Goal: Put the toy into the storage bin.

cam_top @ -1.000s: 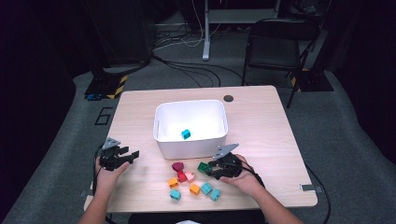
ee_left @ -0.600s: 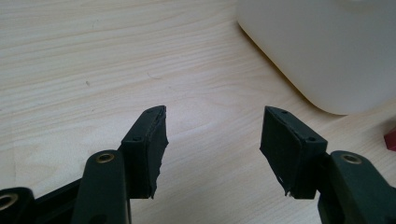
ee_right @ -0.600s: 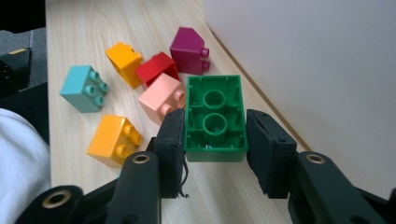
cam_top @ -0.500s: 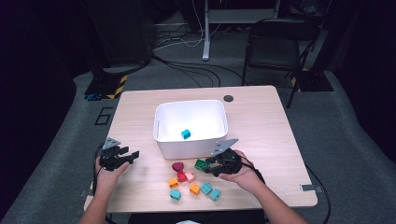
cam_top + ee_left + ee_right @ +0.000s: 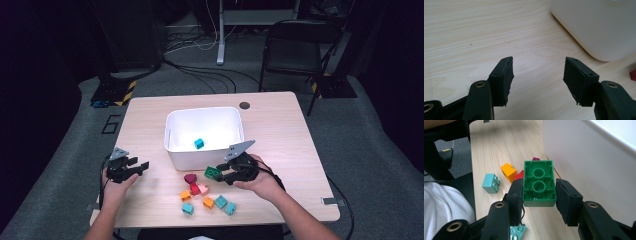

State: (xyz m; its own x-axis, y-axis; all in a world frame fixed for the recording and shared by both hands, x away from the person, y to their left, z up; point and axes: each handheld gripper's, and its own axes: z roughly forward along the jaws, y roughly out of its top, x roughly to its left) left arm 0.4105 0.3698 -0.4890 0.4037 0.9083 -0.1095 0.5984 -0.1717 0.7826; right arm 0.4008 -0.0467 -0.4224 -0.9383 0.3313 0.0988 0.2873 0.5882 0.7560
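the right gripper (image 5: 539,192) squeezes a green plastic building brick (image 5: 539,183) tight. the brick was down by the little blocks a moment ago, and now it is up off the pale wooden table (image 5: 280,125), just beside the white plastic bin (image 5: 205,131). it looks ready to go in. the left gripper (image 5: 537,75) rests wide apart, holding nothing. a dark folding chair (image 5: 295,47) and cables sit behind on the grey floor.

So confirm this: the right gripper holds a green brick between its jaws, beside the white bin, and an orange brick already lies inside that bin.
One detail is wrong: the brick inside the white bin is teal, not orange, as the high view shows. The rest stands: the right gripper holds the green brick between its jaws, beside the bin.
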